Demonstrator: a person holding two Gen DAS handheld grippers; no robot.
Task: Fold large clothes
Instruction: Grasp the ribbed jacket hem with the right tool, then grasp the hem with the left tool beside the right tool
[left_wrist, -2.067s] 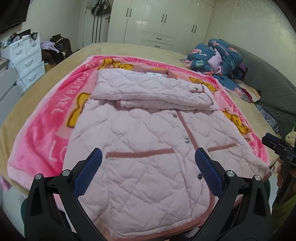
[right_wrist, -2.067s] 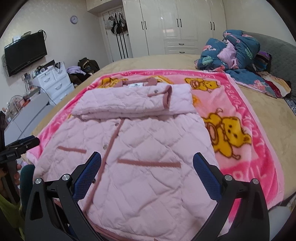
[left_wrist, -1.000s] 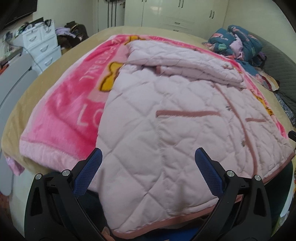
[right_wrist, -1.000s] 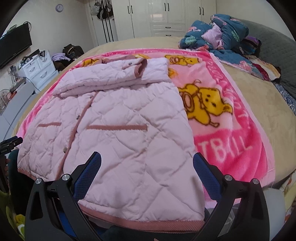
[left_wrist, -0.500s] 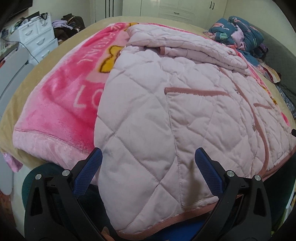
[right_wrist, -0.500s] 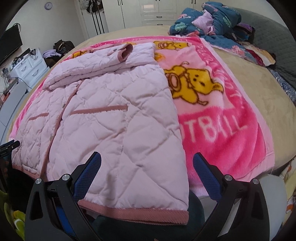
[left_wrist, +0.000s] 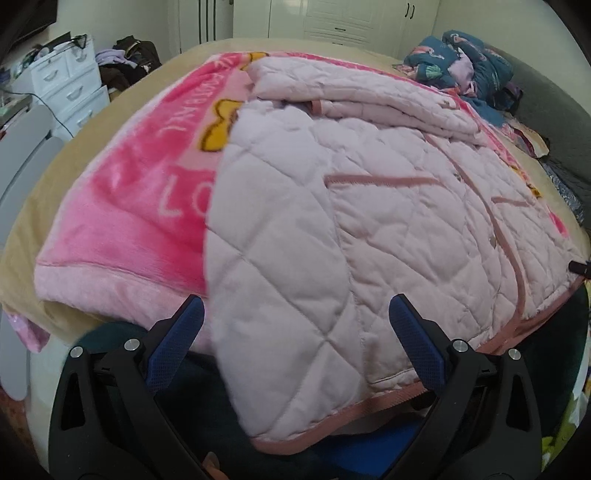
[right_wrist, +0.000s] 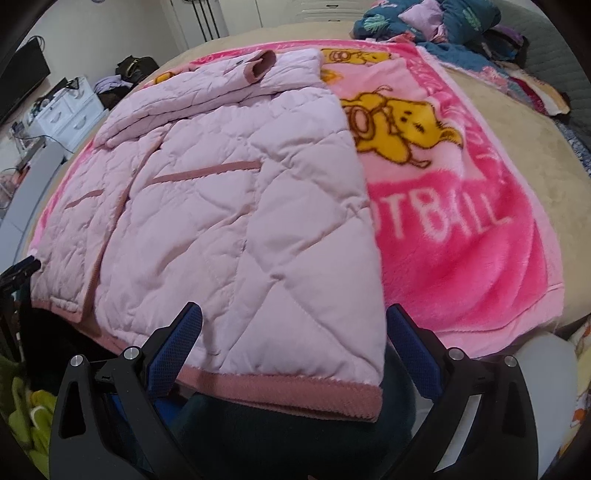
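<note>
— Where is the pale pink quilted jacket (left_wrist: 369, 229) found?
— It is spread ahead on the pink cartoon-bear blanket (right_wrist: 461, 221), its hem between each gripper's fingers.
— How are the left gripper (left_wrist: 295, 343) and right gripper (right_wrist: 293, 343) held?
— Both are spread wide; nothing is clamped.

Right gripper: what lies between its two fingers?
In the right wrist view, the open right gripper frames the jacket corner and its darker pink hem band, hanging over the bed edge; nothing else.
</note>
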